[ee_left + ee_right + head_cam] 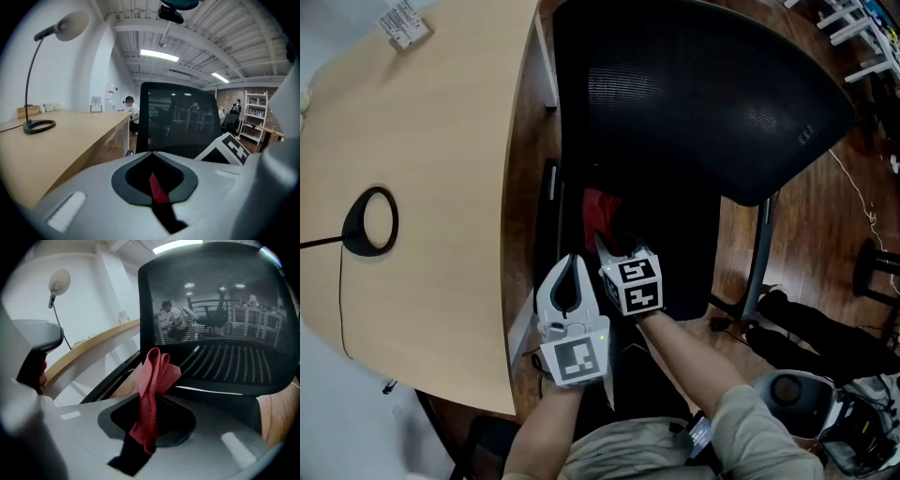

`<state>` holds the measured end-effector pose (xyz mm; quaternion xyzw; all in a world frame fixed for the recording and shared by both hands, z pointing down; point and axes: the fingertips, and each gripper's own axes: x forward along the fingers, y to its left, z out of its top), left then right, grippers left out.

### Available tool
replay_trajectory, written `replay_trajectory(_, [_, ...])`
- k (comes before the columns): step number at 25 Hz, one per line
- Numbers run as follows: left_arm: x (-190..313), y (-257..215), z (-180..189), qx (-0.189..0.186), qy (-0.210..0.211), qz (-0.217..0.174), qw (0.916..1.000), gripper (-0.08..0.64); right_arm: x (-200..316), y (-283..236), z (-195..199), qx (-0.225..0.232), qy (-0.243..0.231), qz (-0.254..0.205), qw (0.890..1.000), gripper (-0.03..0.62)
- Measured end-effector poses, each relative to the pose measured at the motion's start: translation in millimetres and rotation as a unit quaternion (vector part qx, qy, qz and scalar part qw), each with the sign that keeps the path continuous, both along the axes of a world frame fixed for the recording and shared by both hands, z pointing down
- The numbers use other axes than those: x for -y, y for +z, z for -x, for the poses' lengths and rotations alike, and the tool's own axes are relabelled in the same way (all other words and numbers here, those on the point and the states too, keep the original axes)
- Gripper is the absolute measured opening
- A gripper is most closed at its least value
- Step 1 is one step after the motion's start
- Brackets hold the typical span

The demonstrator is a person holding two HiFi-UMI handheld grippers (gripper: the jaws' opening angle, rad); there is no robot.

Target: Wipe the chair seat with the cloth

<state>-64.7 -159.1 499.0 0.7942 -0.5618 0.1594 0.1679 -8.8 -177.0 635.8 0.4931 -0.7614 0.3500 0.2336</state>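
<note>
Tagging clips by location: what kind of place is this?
Probably an open-plan office: a long wooden desk with a lamp on it, a black mesh chair beside the desk, and strip lights on the ceiling.

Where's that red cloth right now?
The red cloth is pinched in the right claw, mid head view, over the chair seat, beside the desk.

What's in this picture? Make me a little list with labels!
cloth: red, bunched, hanging from the right gripper
right gripper: shut on the cloth, over the seat
left gripper: jaws together, gripping nothing, beside the right one
chair: black, mesh back, next to the desk
desk: light wood, with a lamp on it
cloth touching seat: cannot tell
</note>
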Motion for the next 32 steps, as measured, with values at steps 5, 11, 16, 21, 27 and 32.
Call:
replay_trajectory(5, [9,40,5,0.014,0.006,0.021,0.9997,0.005,15,45,15,-0.005,-0.009,0.017,1.0,0.081])
replay_trajectory(11, [13,60,4,0.015,0.012,0.033,0.9993,0.005,38,108,26,-0.014,-0.011,0.06,0.998,0.081])
replay_trajectory(16, [2,77,8,0.019,0.016,0.057,0.998,0.005,44,146,38,-0.015,-0.021,0.093,0.995,0.081])
replay_trajectory(21, [-3,85,3,0.02,0.026,0.069,0.9971,0.005,50,167,15,-0.025,-0.005,0.103,0.994,0.081])
replay_trajectory(27, [-5,91,-27,0.025,0.059,0.07,0.9955,0.005,40,168,-74,-0.059,0.048,0.106,0.991,0.081])
replay_trajectory(32, [-12,94,-72,0.022,0.095,0.073,0.9926,0.005,18,168,-184,-0.103,0.12,0.118,0.98,0.081])
